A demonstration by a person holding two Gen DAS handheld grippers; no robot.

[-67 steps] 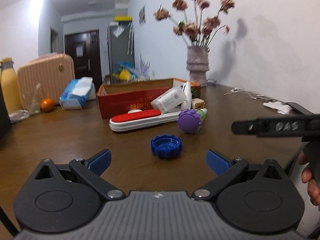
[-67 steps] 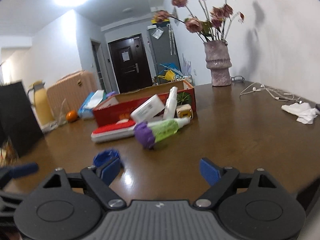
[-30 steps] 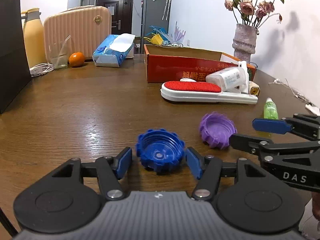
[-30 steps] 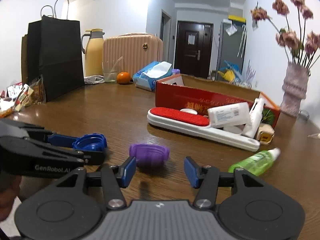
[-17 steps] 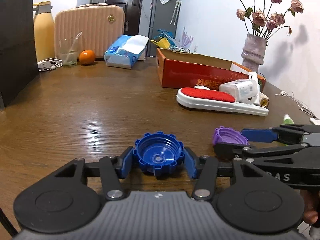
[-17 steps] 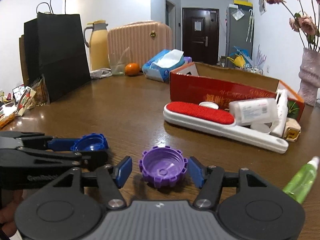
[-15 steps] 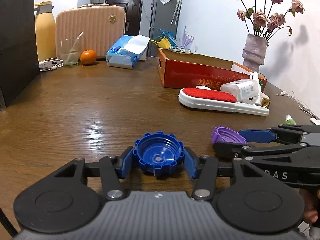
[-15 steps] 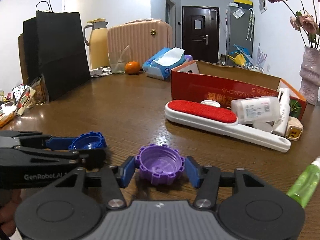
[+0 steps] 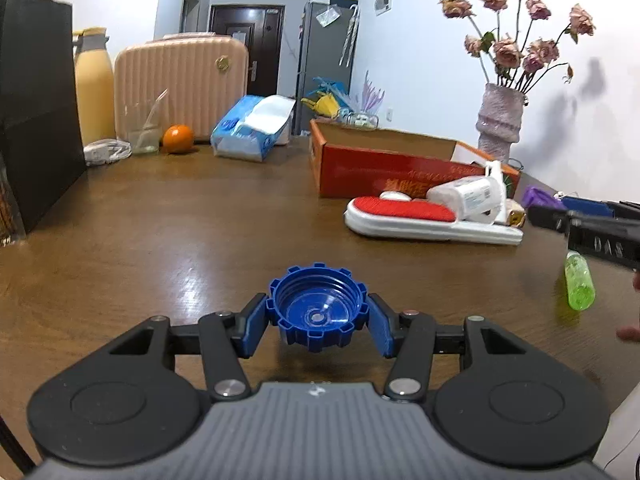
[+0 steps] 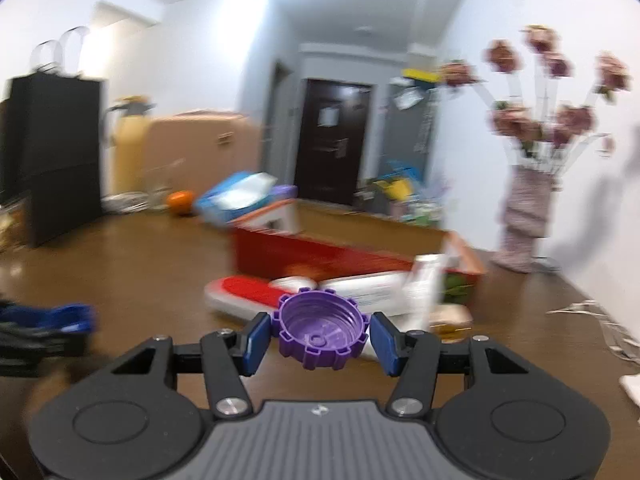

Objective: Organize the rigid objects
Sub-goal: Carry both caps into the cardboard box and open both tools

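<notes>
My left gripper [image 9: 318,319] is shut on a blue toothed cap [image 9: 318,310], hollow side up, just above the brown table [image 9: 160,240]. My right gripper [image 10: 320,334] is shut on a purple toothed cap [image 10: 320,326] and holds it in the air in front of the red open box [image 10: 320,256]. In the left wrist view that same purple cap [image 9: 538,197] shows at the far right, in the other gripper's black fingers. A red-and-white lint brush [image 9: 420,220] and a white bottle [image 9: 464,196] lie in front of the red box [image 9: 380,168].
A green spray bottle [image 9: 579,280] lies at the table's right. A black paper bag [image 9: 32,112], yellow jug [image 9: 94,88], pink suitcase [image 9: 180,84], glass [image 9: 145,136], orange [image 9: 178,139] and tissue pack [image 9: 252,128] stand along the left and back. A vase of dried flowers [image 9: 500,124] stands behind the box.
Both grippers closed on their caps. The right gripper then lifted the purple cap off the table and carried it toward the red box; the left gripper raised the blue cap slightly.
</notes>
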